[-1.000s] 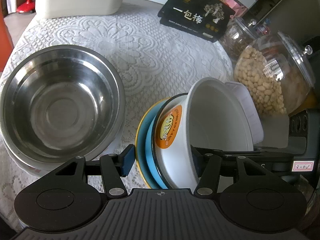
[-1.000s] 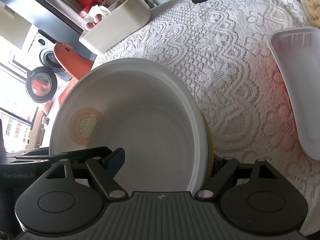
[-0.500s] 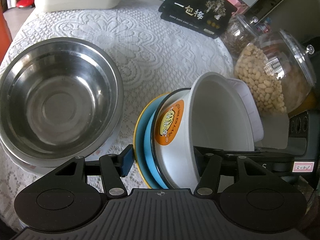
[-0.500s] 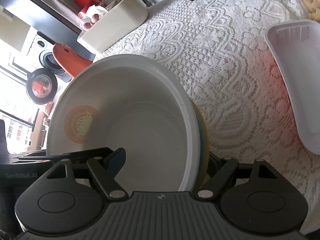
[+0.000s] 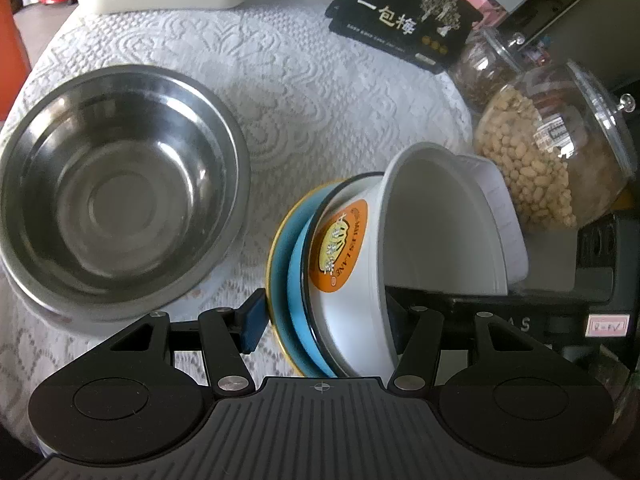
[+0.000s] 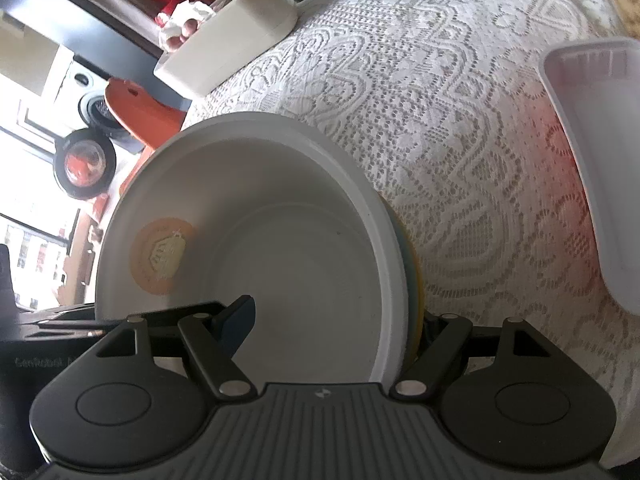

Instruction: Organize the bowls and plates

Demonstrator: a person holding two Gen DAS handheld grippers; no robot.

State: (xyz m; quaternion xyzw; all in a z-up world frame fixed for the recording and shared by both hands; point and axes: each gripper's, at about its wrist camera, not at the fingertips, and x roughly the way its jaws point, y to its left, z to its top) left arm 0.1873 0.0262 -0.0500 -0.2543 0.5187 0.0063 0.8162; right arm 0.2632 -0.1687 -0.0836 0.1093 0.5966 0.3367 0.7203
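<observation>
White lace cloth (image 5: 320, 92) covers the round table, and at its left sits the steel bowl (image 5: 116, 192), upright and unheld. Over the last second that bowl has slid lower and larger in the left wrist view, so the carried stack has drifted slightly away from it, toward the jar side; to my eye the nested dishes are in transit, not yet set down.

Right of the steel bowl, the left gripper (image 5: 326, 320) is closed to a middling gap on the tilted stack: a yellow-rimmed plate (image 5: 276, 264), a blue plate (image 5: 296, 276) and the white bowl (image 5: 436, 232) with its orange label, pinched together at the rims. The right gripper (image 6: 340, 322) clamps the same stack from the opposite side, one finger inside the white bowl.

Further right lie a white plastic tray (image 6: 600, 168) and the peanut jar (image 5: 552, 156), just beside the stack.
</observation>
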